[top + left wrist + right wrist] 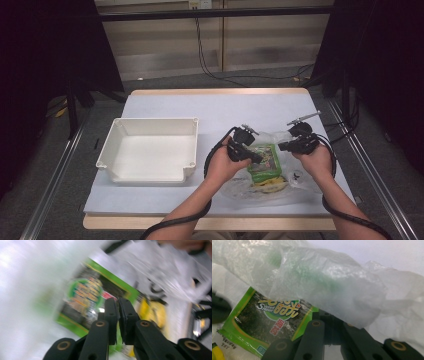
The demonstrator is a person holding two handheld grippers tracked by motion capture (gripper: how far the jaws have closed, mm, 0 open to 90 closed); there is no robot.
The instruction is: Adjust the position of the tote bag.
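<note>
while the left gripper (118, 302) holds its jaws nearly together over a green snack packet (263, 161), the right gripper (295, 145), tips hidden so its grip is unclear, meets the clear plastic bag (324, 282) around it, right of a white bin (150, 150).

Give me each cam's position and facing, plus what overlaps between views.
High view: above the person's side, facing forward and down at the table, white bin and plastic bag; both forearms, left gripper and right gripper show.
Left gripper view: rides the left gripper, looking along its nearly closed jaws at the green snack packet.
Right gripper view: rides the right gripper, jaw tips under the plastic bag.
Shared: the green snack packet appears in all three.
</note>
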